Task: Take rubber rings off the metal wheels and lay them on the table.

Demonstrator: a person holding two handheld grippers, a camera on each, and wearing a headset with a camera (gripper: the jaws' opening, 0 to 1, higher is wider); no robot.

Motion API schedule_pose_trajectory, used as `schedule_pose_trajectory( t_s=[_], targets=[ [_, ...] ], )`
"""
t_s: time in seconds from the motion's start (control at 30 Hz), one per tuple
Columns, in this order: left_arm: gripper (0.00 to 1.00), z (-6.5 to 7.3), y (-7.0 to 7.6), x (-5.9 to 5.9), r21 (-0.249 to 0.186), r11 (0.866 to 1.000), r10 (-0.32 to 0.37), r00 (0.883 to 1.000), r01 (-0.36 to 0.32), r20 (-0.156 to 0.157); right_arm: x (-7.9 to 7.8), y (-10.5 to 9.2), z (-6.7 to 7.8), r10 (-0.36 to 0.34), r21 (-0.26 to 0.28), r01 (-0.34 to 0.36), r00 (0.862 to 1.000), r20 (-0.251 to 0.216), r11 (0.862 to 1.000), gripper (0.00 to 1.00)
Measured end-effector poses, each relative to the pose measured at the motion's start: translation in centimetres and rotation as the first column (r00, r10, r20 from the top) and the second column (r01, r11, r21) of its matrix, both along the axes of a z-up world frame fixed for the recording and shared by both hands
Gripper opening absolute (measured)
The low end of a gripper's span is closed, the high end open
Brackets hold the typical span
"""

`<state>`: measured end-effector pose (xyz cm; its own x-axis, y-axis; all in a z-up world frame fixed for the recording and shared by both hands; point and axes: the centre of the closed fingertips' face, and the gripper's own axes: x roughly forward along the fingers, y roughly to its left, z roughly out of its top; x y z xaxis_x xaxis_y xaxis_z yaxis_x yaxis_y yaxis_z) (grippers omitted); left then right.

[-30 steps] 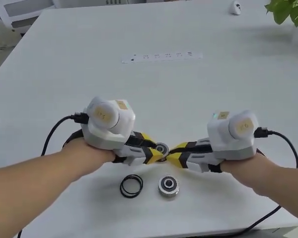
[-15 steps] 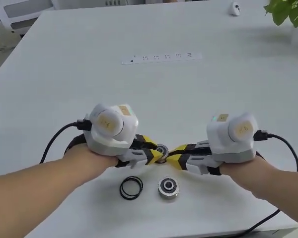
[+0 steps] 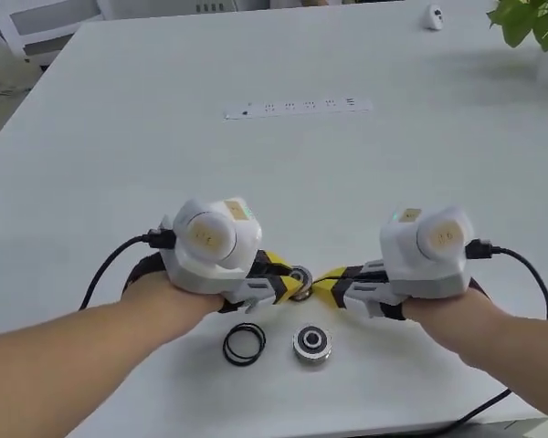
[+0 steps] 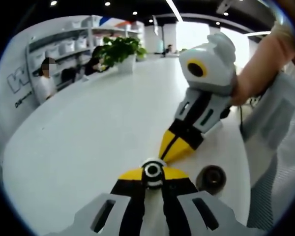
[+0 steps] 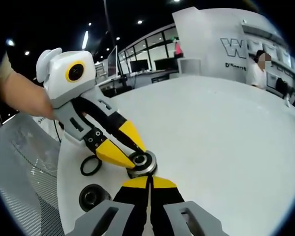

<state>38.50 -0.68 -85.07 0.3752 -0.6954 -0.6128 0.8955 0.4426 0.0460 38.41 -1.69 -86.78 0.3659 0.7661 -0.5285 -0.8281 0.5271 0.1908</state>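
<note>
Two tools point(image 3: 290, 286) point(image 3: 320, 284), two wheels point(image 3: 300, 277) point(image 3: 311, 342), two rings point(image 3: 244, 344)

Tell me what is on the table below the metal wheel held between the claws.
Loose black rubber rings and a second silver metal wheel lie on the white table, slightly nearer the person. Directly beneath the held wheel, the left claw and right claw cover the surface.

plant point(image 3: 528, 22) cropped at corner, held wheel point(image 3: 300, 278) mostly hidden
</note>
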Motion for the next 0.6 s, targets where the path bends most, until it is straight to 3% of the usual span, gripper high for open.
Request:
schedule_pose_trajectory(
  t_s=[0.6],
  targets=[
    [0.12,0.06,-0.07,0.1,0.008,1.0,0.013,1.0,-0.013,0.001,0.07,-0.36,0.9,-0.051,0.061,0.053,0.998,-0.031,0.997,0.0]
  ],
)
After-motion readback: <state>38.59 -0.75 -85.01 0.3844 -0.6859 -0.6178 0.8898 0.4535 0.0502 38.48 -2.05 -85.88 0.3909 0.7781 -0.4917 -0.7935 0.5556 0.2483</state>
